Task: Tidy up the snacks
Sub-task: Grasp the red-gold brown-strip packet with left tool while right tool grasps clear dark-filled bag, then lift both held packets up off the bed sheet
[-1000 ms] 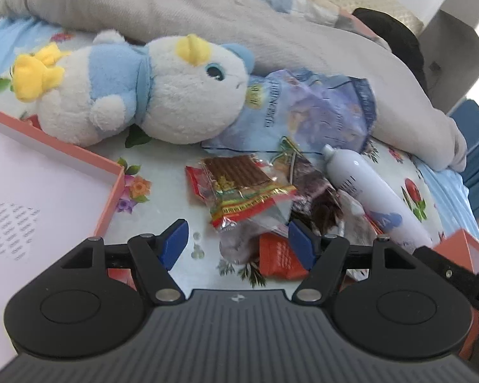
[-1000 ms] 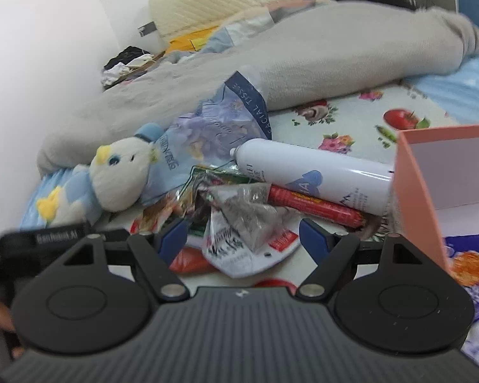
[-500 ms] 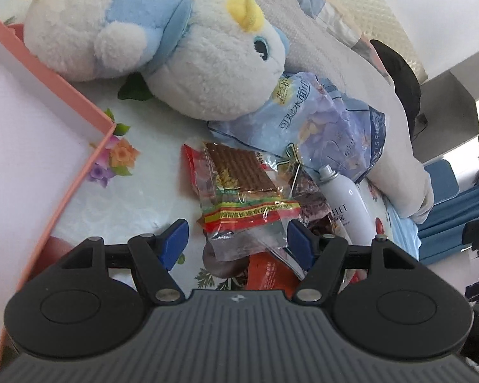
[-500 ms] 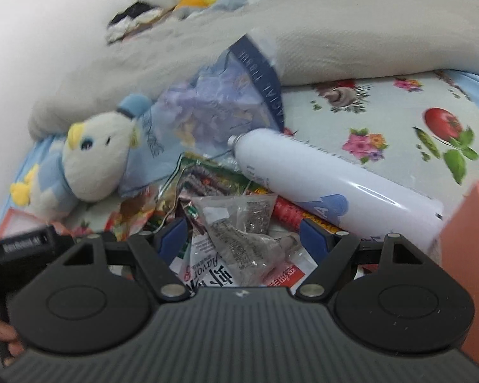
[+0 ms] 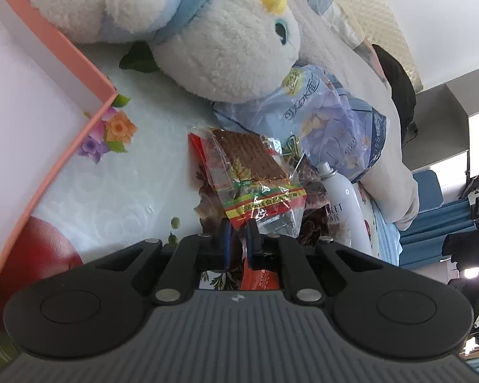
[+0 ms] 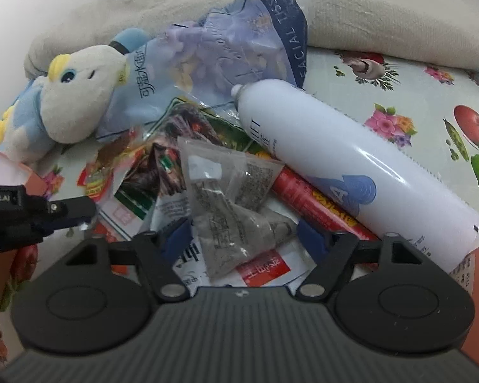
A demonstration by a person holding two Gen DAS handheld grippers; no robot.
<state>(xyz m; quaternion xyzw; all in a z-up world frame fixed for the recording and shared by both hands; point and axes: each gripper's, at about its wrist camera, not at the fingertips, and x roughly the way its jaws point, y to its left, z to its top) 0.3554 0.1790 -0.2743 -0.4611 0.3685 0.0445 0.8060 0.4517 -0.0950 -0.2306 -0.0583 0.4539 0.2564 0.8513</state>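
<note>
On a bed covered by a pale floral sheet (image 6: pixel 408 95), a heap of snack packets lies between a white-and-blue plush duck (image 5: pixel 214 48) and a white spray can (image 6: pixel 345 159) lying on its side. The left gripper (image 5: pixel 238 234) has just been closing its jaws, and they now stand nearly together, pinching the lower edge of a clear packet of brown ridged strips with a red, green and yellow label (image 5: pixel 255 178); this packet lies on top of the heap, just beside the corner of a salmon-pink cardboard box (image 5: pixel 76 63). A crumpled blue-and-lilac facial tissue pack (image 5: pixel 332 121) rests against the duck's head, behind the snacks. The right gripper (image 6: pixel 244 234) has its jaws wide apart, though they have just been narrowing a little; between them lies a clear crinkled sachet of grey-brown contents (image 6: pixel 230 198), with neither pad visibly pressing it. That sachet sits over a white packet with a red label (image 6: pixel 262 271) and beside a long red sausage stick (image 6: pixel 316 204) that lies against the can. A grey blanket (image 6: pixel 383 9) is bunched behind everything.
</note>
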